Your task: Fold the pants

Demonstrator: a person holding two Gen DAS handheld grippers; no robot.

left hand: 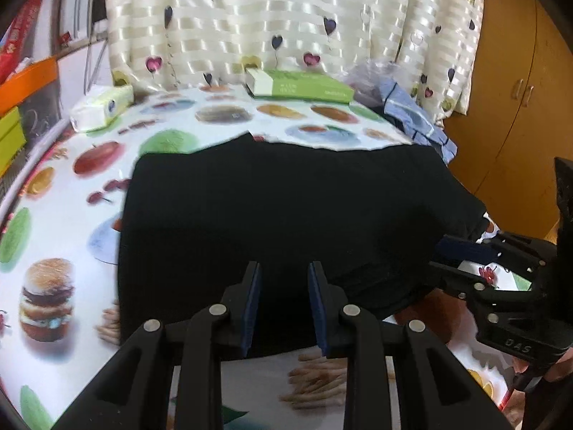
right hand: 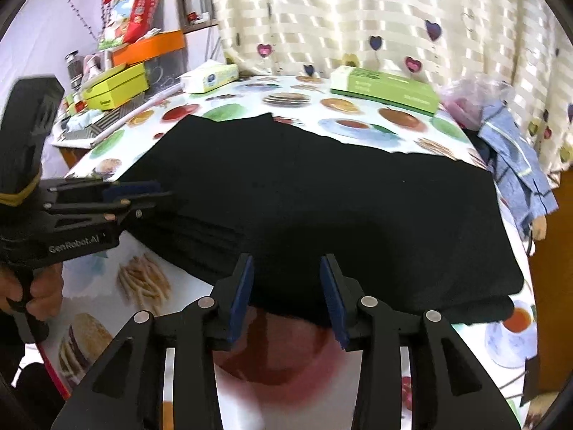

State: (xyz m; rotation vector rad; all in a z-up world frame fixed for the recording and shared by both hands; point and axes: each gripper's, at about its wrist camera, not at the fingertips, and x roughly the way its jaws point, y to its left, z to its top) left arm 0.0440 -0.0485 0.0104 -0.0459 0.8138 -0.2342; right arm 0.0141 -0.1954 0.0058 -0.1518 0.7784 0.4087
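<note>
1. One pair of black pants [left hand: 286, 215] lies folded flat in the middle of both pictures, on a table with a food-print cloth [left hand: 53, 251].
2. The near edge of the pants [right hand: 322, 215] shows stacked layers at the lower left in the right camera's picture.
3. The left gripper [left hand: 283, 308] sits at the bottom middle of its own picture. Its two blue-padded fingers stand apart with a narrow gap, right over the near edge of the pants. Nothing is pinched between them.
4. The right gripper [right hand: 286, 301] sits at the bottom middle of its own picture. Its fingers stand apart too, a bit wider, at the near edge of the pants, holding nothing.
5. In the left camera's picture the right gripper [left hand: 462, 254] comes in from the right edge, its tips at the right side of the pants.
6. A green box [left hand: 301, 86] lies at the far side of the table, upper middle.
7. A tissue pack [left hand: 102, 107] lies at the upper left.
8. A blue striped cloth [right hand: 515, 157] hangs over the table's right side.
9. A curtain with hearts [left hand: 268, 18] fills the top.
</note>
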